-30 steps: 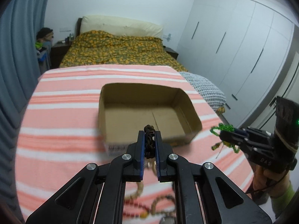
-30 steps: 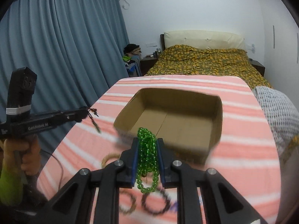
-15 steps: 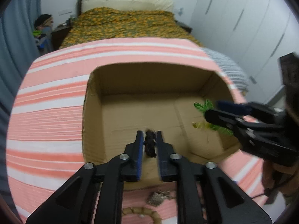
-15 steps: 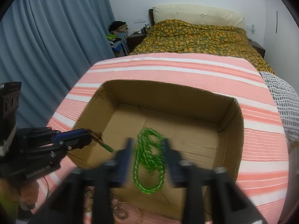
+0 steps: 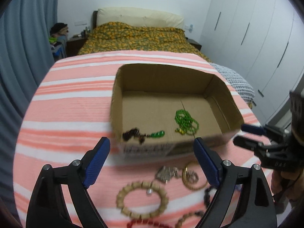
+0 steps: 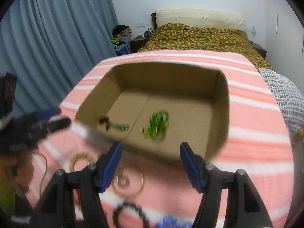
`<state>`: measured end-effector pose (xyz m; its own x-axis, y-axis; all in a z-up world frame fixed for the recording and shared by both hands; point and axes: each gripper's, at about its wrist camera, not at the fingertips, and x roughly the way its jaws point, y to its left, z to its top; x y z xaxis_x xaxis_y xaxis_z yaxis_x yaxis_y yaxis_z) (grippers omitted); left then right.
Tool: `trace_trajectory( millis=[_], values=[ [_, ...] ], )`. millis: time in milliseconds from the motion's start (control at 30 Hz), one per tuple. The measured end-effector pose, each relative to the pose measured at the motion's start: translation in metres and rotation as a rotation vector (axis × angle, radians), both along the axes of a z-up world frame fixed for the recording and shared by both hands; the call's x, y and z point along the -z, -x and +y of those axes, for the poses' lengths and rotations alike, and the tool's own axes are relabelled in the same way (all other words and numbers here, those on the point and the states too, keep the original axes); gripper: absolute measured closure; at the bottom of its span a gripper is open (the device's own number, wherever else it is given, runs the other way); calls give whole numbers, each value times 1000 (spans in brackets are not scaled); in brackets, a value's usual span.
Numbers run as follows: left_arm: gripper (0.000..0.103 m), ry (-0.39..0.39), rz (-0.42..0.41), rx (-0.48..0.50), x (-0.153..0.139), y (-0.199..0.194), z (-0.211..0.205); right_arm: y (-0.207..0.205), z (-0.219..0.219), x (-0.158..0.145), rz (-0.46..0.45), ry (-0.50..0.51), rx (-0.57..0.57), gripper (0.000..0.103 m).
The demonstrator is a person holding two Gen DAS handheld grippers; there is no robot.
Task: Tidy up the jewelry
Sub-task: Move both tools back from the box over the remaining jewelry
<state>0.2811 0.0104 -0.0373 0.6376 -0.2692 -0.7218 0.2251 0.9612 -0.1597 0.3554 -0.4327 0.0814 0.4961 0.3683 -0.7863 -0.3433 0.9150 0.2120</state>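
Note:
An open cardboard box (image 5: 230,102) (image 6: 222,114) sits on the pink striped cloth. Inside it lie a green bead necklace (image 5: 185,120) (image 6: 157,126) and a dark beaded piece with a green pendant (image 5: 140,134) (image 6: 114,124). My left gripper (image 5: 152,146) is open and empty, just short of the box's near wall. My right gripper (image 6: 151,151) is open and empty, also at the near wall; it shows at the right in the left wrist view (image 5: 247,133). In front of the box lie a wooden bead bracelet (image 5: 141,199), a gold bangle (image 5: 193,176) (image 6: 128,183) and a silver piece (image 5: 167,173).
A dark bead bracelet (image 6: 129,216) and a red bead strand (image 5: 150,223) lie near the cloth's front edge. A bed with a yellow floral cover (image 5: 136,38) stands behind, blue curtains (image 6: 47,38) to the left, white wardrobes (image 5: 256,38) to the right.
Both grippers have opened and let their pieces fall into the box, then drawn back toward the near side. The green necklace and the dark pendant piece now lie on the box floor.

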Motion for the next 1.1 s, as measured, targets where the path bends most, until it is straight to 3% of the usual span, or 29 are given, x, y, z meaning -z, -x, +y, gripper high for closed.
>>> trace_trajectory(
  millis=[133,300,467,633,700,767,867,967,1100],
  values=[
    [7,-11,-37,-23,6,20,8,23,-5,22,36,5,-4,37],
    [7,-18,-2,-42,26,24,10,-10,5,53,44,14,44,37],
    [6,-40,-22,-73,28,52,25,-20,7,57,32,-19,61,37],
    [2,-74,-67,-155,34,90,50,31,-8,36,-33,-1,62,37],
    [2,-134,-66,-200,43,110,59,56,-18,29,-64,26,80,36],
    [2,-245,-42,-235,52,129,63,90,-33,27,-81,77,96,36],
    [1,-354,-42,-227,62,160,64,131,-51,31,-79,148,109,36],
    [0,-347,1,-201,82,184,61,177,-69,44,-55,167,136,31],
    [1,-242,90,-193,109,200,65,214,-76,66,-36,175,164,27]
  ],
)
